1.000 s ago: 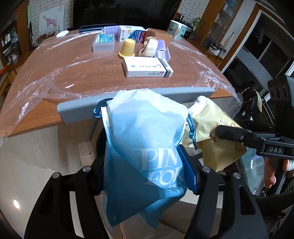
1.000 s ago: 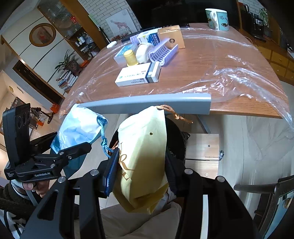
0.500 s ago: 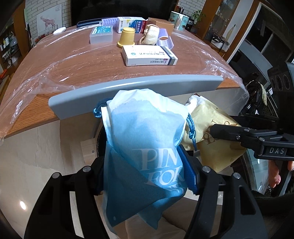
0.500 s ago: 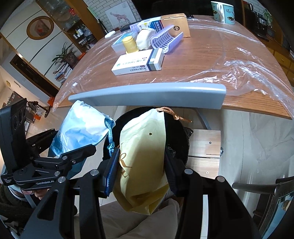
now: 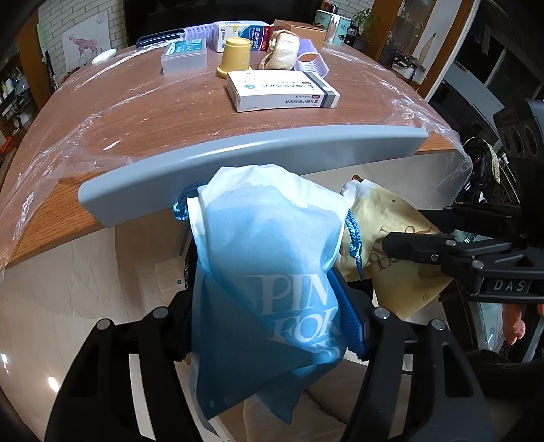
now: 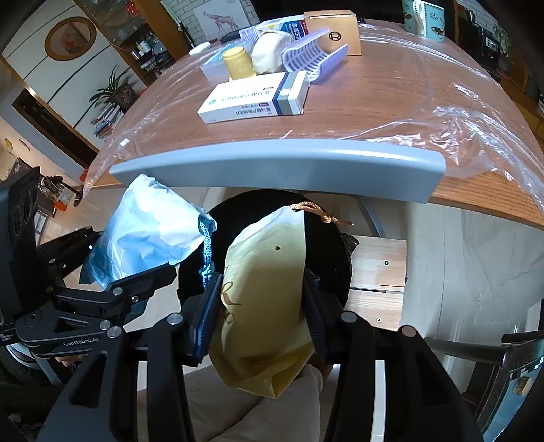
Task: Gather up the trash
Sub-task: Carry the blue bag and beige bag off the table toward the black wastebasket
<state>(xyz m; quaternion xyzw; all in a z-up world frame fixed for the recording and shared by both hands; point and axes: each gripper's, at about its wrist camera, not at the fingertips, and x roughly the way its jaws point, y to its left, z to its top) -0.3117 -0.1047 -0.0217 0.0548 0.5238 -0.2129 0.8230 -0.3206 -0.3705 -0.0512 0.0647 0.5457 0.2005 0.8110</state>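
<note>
My left gripper is shut on a blue drawstring bag with white lettering, held below the table edge. My right gripper is shut on a yellow drawstring bag, held over a black bin on the floor. The blue bag also shows left in the right wrist view, and the yellow bag right in the left wrist view. On the table lie a white medicine box, a yellow cup, a crumpled cream wad and a purple ribbed piece.
A grey chair back runs across in front of the wooden table, which is covered with clear plastic film. A clear box, a brown carton and a mug stand further back. A wooden base lies beside the bin.
Both grippers have moved closer to the table edge with their bags, so the chair back and table items loom larger. Both grips are unchanged.
</note>
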